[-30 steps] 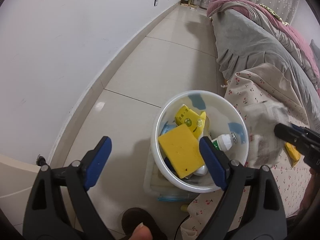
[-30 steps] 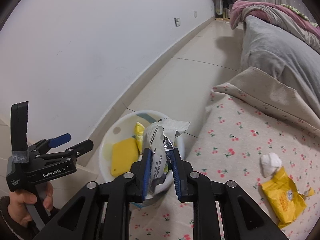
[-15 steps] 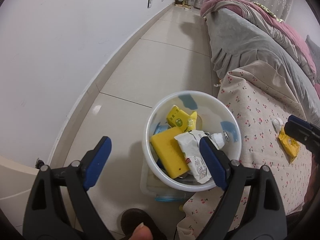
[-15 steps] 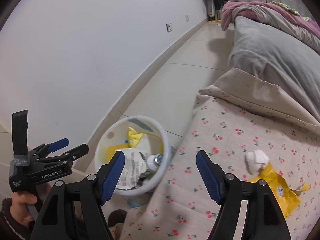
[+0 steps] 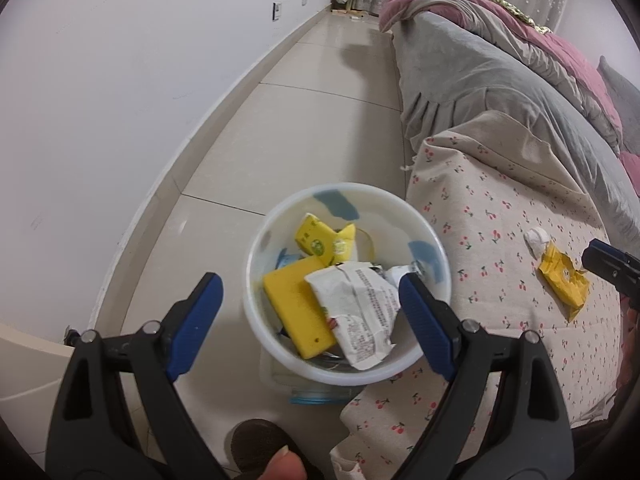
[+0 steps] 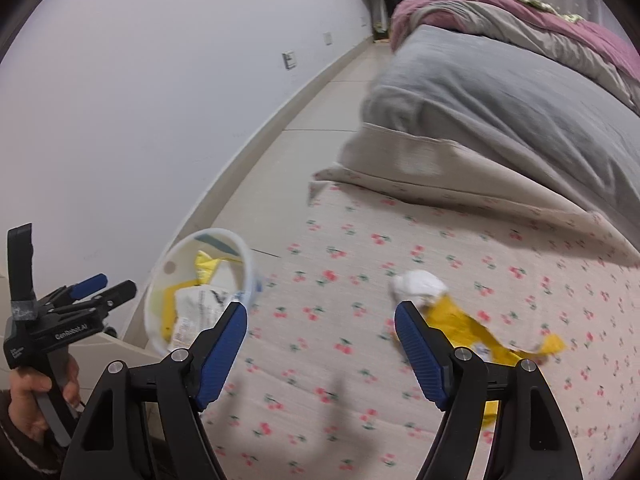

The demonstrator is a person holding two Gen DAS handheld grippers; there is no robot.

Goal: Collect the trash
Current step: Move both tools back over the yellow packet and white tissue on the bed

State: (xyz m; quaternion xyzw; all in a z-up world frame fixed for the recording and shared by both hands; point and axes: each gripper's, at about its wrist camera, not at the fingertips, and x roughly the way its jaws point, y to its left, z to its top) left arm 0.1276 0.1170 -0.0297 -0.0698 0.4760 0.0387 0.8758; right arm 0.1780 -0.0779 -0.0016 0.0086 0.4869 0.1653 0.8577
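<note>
A white bin (image 5: 276, 344) (image 6: 154, 320) stands on the floor beside the bed. In it lie a yellow sponge (image 5: 294, 300), a yellow carton (image 5: 320, 238) and a white printed wrapper (image 5: 360, 312). My left gripper (image 5: 310, 324) is open and empty just above the bin. My right gripper (image 6: 320, 340) is open and empty over the cherry-print sheet (image 6: 340, 288). A yellow wrapper (image 6: 460, 324) (image 5: 562, 280) and a white crumpled tissue (image 6: 418, 284) (image 5: 536, 238) lie on the sheet by its right finger.
A white wall (image 5: 120, 80) runs along the left with a tiled floor strip (image 5: 300, 128) beside it. A grey blanket (image 6: 500, 96) and pink bedding (image 5: 520, 28) are piled further up the bed. A clear box (image 5: 316, 392) sits under the bin.
My right gripper opened and let the white printed wrapper fall into the bin. It then swung right over the sheet toward the yellow wrapper. My left gripper stayed open above the bin.
</note>
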